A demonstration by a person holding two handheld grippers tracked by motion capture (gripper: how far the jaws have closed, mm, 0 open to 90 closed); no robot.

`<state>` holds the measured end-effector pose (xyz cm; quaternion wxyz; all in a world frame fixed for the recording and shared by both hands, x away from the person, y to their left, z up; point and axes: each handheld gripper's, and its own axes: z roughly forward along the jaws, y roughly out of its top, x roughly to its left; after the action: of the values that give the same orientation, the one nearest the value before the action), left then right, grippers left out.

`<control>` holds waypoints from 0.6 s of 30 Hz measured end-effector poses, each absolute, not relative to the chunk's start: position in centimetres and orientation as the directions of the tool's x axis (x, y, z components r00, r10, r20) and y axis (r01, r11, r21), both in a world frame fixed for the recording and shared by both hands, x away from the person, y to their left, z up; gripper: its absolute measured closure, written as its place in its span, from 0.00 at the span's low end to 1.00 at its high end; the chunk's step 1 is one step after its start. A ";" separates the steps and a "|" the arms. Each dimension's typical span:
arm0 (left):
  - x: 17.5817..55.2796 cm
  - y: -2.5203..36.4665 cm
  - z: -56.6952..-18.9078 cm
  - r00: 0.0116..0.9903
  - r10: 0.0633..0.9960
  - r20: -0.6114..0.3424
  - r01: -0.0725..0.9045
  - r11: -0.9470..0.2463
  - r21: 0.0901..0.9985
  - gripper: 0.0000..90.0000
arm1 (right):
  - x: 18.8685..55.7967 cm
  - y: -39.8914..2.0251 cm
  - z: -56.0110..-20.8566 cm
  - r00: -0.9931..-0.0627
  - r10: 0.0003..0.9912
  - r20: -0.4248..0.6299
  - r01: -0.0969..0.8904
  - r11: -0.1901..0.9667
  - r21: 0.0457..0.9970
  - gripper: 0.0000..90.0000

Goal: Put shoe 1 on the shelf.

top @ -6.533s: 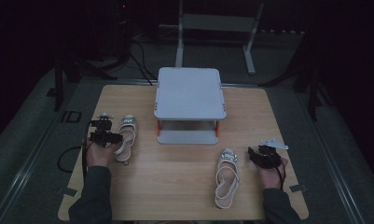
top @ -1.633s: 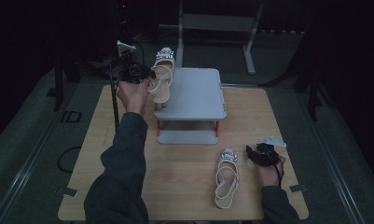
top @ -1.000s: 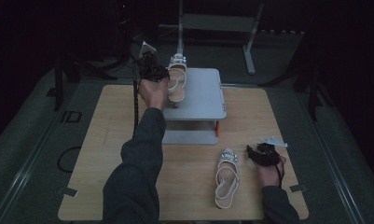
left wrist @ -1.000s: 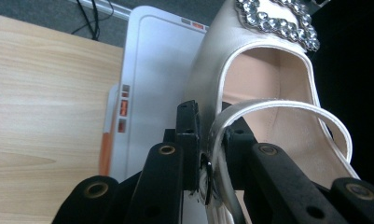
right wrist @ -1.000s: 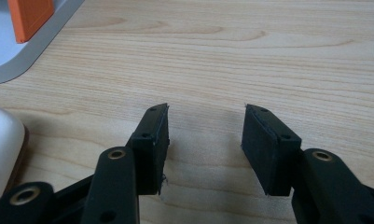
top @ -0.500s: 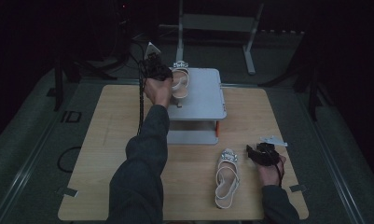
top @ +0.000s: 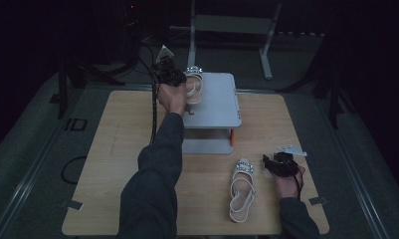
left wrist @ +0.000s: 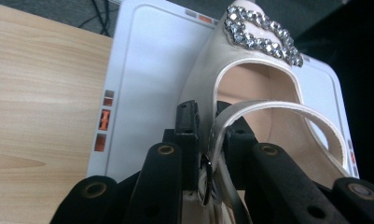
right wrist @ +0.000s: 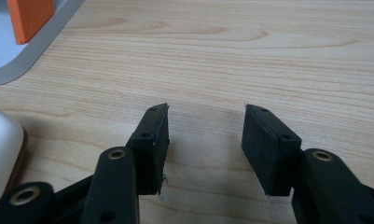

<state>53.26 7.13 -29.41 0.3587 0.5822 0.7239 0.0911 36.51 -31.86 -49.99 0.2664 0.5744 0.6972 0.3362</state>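
High view: dim and underexposed; desk (top: 112, 149) the only lit patch, surroundings sunk into near black.
Floor beyond the desk: murky, detail lost in darkness.
Grey stand (top: 214, 99): palest surface there, flat, no glare.
Left gripper view: far brighter, even light from above; rhinestones on the sandal (left wrist: 261, 88) catching small sparkles.
Near fingers (left wrist: 187, 135): soft, slightly out of focus; strap close to the lens blurred.
Upper right corner there: dropping to black.
Right gripper view: bright, warm wood grain sharp; soft shadows under the fingers (right wrist: 152, 140) on the desk.
Bottom edges: blurred, slightly stretched.
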 end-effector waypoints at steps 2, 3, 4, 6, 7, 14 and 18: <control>53.2 7.1 -29.4 -0.066 0.908 -0.413 0.776 0.307 0.551 0.89 | 36.5 -31.9 -50.0 -0.197 0.980 0.016 0.623 0.112 0.774 0.57; 53.2 7.2 -29.5 -0.071 0.906 -0.418 0.772 0.315 0.552 0.89 | 36.5 -31.9 -50.0 -0.199 0.980 0.016 0.623 0.114 0.774 0.57; 53.2 7.2 -29.5 -0.068 0.908 -0.413 0.773 0.309 0.554 0.89 | 36.5 -31.9 -50.0 -0.199 0.980 0.015 0.622 0.114 0.774 0.57; 53.2 7.2 -29.5 -0.071 0.909 -0.410 0.772 0.311 0.555 0.89 | 36.5 -31.9 -50.0 -0.199 0.980 0.014 0.623 0.115 0.774 0.57; 53.2 7.1 -29.5 -0.066 0.912 -0.404 0.771 0.304 0.559 0.89 | 36.5 -31.9 -50.0 -0.199 0.980 0.014 0.622 0.116 0.774 0.57; 52.9 7.4 -29.4 0.015 0.900 -0.437 0.754 0.277 0.596 0.65 | 36.5 -31.8 -50.0 -0.200 0.980 0.014 0.624 0.116 0.773 0.56; 52.7 7.3 -29.2 0.099 0.899 -0.427 0.750 0.215 0.625 0.55 | 36.5 -31.8 -50.0 -0.202 0.979 0.013 0.624 0.118 0.772 0.56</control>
<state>52.73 7.31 -29.17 0.4063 0.6198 0.6651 0.0913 36.54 -31.80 -50.01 0.2653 0.5733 0.6991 0.3349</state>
